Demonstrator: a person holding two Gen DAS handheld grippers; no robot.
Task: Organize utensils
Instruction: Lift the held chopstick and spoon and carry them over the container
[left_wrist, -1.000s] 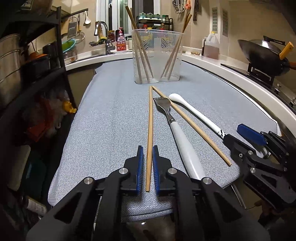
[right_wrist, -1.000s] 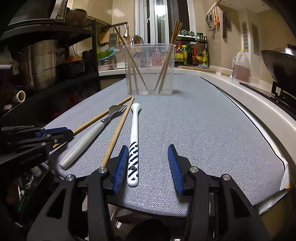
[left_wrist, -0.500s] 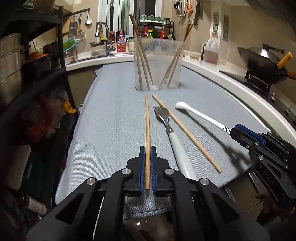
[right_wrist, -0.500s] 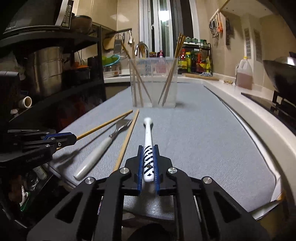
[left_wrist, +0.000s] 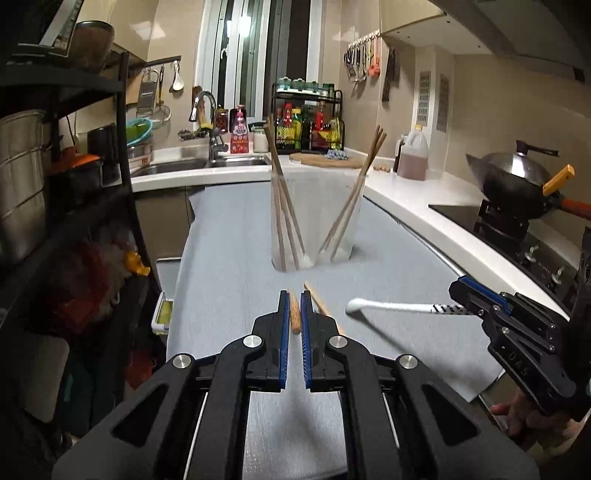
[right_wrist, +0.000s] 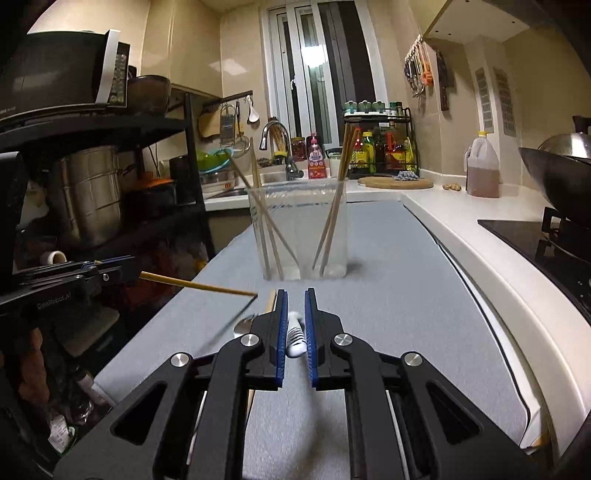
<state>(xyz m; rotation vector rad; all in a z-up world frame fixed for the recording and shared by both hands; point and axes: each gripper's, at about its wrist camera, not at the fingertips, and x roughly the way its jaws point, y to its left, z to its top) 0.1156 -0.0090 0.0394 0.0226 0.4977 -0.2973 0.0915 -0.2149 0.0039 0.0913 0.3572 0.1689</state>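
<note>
My left gripper (left_wrist: 294, 295) is shut on a wooden chopstick (left_wrist: 294, 314) and holds it lifted above the grey mat; the chopstick also shows in the right wrist view (right_wrist: 199, 286). My right gripper (right_wrist: 295, 293) is shut on a white spoon with a black-striped handle (right_wrist: 295, 334), lifted too; it shows in the left wrist view (left_wrist: 391, 305). A clear holder (left_wrist: 314, 221) with several chopsticks stands ahead on the mat. A second chopstick (left_wrist: 317, 301) and a fork (right_wrist: 243, 326) lie on the mat below the grippers.
A grey mat (left_wrist: 229, 266) covers the counter. A black shelf rack (left_wrist: 74, 184) with pots stands at the left. A wok (left_wrist: 517, 181) sits on the stove at the right. The sink and tap (left_wrist: 207, 147) are behind the holder.
Both grippers have closed, the left on the chopstick and the right on the spoon, and have lifted them off the mat and tilted upward.
</note>
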